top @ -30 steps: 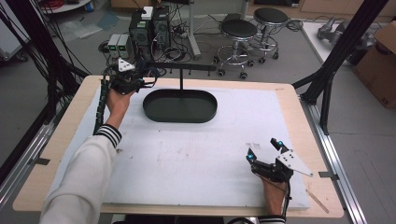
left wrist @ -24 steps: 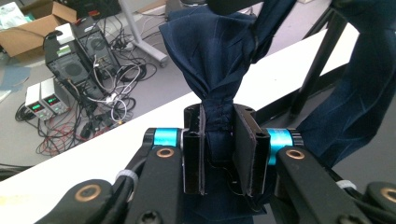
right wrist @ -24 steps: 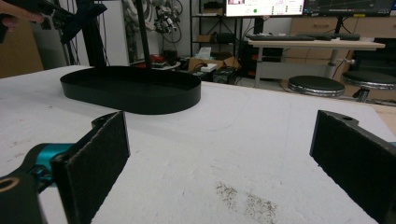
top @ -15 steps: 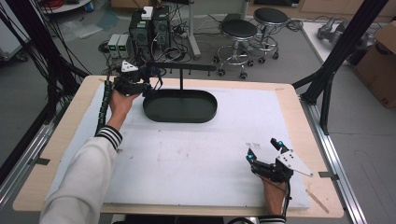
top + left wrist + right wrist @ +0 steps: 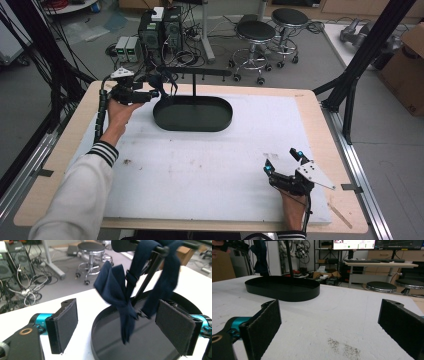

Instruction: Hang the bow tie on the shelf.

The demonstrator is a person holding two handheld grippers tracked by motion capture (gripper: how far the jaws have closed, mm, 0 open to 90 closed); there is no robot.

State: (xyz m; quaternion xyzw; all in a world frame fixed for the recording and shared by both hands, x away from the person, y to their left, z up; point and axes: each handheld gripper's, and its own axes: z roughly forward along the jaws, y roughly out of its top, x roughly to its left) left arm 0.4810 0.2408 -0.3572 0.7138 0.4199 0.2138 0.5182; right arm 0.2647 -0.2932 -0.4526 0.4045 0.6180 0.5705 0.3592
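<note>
my left hand-held gripper (image 5: 117, 327) has its pads spread wide, pinching nothing, aimed at the navy bow tie (image 5: 117, 292) that hangs from the crossbar (image 5: 160, 250) of the black stand at about 12 o'clock. it looks soft, light and floppy, so it should sag and swing if nudged. i judge the knotted middle, where the cloth is bunched thick, to be the best place to pinch. below it sits the oval black tray (image 5: 105, 340). my right hand-held gripper (image 5: 282, 162) rests spread at 5 o'clock on the desk (image 5: 210, 165).
</note>
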